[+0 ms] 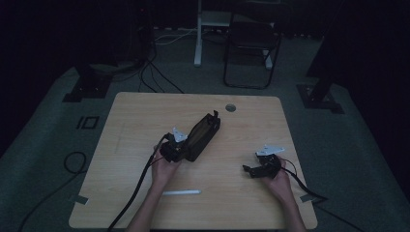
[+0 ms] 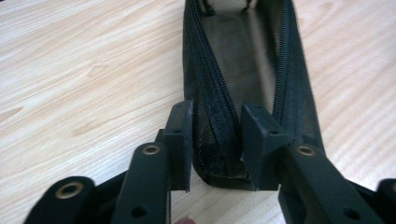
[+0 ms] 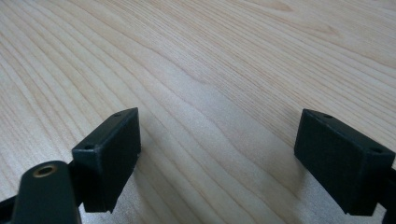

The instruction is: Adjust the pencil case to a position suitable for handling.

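The long black mesh zip pouch [image 2: 243,70] is lying open in the middle of the light wooden worktop [image 1: 145,116]. It looks soft and light. Its near end is pinched by the left tool [image 2: 217,140]. The right tool [image 3: 219,158] is spread wide, with nothing in it.

Your work surface was a light wooden table [image 1: 135,116] with rounded corners and a small round grommet hole [image 1: 230,107] near its far edge. A long black mesh pouch [image 1: 200,135] lay on it just left of centre, angled from near-left to far-right, its zipper open so you could see down into its dark inside. A thin white stick-like object [image 1: 181,192] lay flat near the front edge, well apart from the pouch. Under the table was grey carpeted floor [image 1: 43,145].
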`<state>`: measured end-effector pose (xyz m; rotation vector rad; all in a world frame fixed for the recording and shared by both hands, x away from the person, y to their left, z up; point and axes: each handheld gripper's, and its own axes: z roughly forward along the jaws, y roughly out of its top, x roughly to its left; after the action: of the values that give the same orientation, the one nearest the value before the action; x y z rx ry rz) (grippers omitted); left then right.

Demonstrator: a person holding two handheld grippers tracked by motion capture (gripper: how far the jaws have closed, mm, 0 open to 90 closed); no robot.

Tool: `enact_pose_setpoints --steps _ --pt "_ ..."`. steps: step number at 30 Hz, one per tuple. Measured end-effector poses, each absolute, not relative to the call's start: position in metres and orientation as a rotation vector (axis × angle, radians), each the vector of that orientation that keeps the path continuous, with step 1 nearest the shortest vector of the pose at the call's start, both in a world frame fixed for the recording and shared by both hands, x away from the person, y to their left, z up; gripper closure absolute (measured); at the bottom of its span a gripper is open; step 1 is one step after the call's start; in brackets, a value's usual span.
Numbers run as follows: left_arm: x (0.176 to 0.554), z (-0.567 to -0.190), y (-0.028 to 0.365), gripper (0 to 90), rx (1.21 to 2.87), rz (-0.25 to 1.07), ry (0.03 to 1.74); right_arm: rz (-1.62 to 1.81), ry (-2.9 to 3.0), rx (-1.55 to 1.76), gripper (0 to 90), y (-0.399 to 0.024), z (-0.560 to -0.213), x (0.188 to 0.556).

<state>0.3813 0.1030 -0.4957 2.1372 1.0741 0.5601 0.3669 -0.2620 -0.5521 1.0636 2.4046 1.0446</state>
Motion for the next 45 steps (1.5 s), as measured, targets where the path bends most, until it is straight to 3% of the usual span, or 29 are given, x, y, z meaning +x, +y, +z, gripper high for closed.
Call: enact_pose_setpoints --steps 19,21,24,29,45 --pt "0.372 -0.493 0.115 68.3 2.256 0.462 0.811 1.044 2.404 1.064 14.2 -0.262 -0.552 0.367" --pt "0.372 -0.492 0.115 65.6 2.251 0.457 0.813 1.044 2.405 1.064 14.2 -0.262 -0.552 0.367" --pt "0.372 -0.489 0.116 50.9 2.227 0.467 0.833 1.045 2.405 1.064 14.2 -0.262 -0.552 0.367" --pt "0.37 -0.482 0.121 41.8 2.193 0.497 0.842 1.045 2.405 1.064 14.2 -0.262 -0.552 0.367" --pt "0.36 -0.455 0.147 41.8 2.119 0.535 0.838 1.045 2.403 1.065 14.2 -0.262 -0.552 0.367"
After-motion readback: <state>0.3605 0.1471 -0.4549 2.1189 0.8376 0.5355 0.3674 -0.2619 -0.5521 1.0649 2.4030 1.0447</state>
